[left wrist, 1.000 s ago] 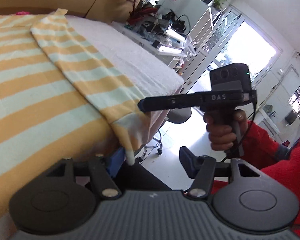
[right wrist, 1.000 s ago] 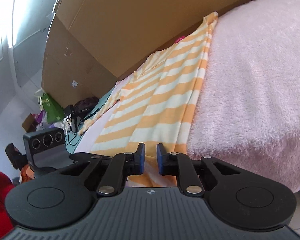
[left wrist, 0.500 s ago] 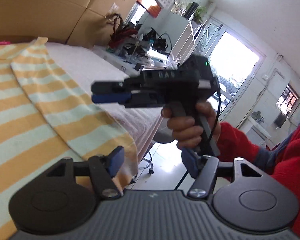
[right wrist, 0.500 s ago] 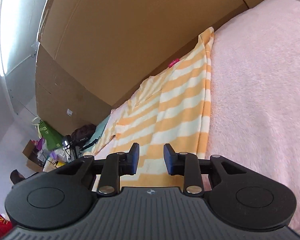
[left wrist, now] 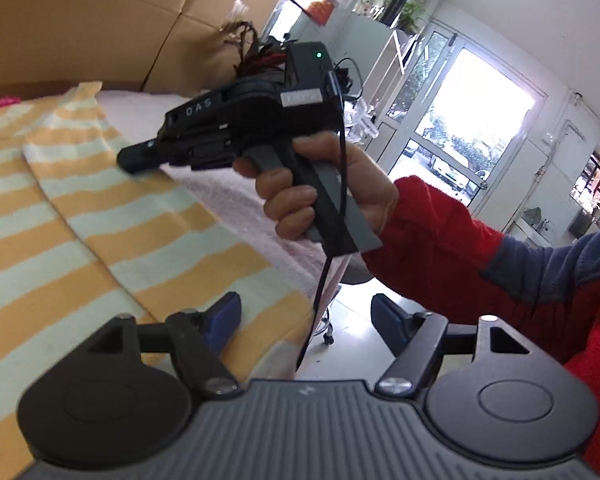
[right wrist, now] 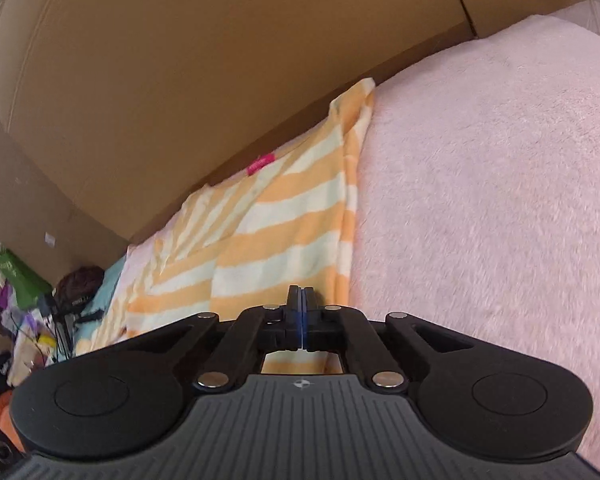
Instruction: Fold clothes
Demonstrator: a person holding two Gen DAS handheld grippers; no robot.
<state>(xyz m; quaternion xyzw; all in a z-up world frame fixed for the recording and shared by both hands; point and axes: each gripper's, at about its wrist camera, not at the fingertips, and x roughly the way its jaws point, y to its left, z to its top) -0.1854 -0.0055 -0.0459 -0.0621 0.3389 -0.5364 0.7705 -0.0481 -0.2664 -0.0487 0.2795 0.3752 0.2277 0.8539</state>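
Note:
An orange and pale-striped garment (left wrist: 100, 220) lies flat on a pink fleece-covered table (right wrist: 480, 200); it also shows in the right wrist view (right wrist: 284, 240). My left gripper (left wrist: 306, 320) is open and empty, its left finger over the garment's near corner, its right finger past the table edge. My right gripper (right wrist: 301, 300) is shut with its pads together, empty, low over the garment's right side. In the left wrist view it (left wrist: 140, 158) hovers over the folded strip, held by a hand in a red sleeve.
Big cardboard boxes (right wrist: 180, 60) stand along the table's far side. A pink tag (right wrist: 260, 164) sits at the garment's collar. Shelves with clutter (left wrist: 260, 52) and a glass door (left wrist: 472, 120) lie beyond the table's right edge. Bags and cables (right wrist: 32, 300) are on the floor at left.
My right gripper has closed fully and moved forward over the garment. My left gripper has stayed open and risen, its view swinging toward the table edge.

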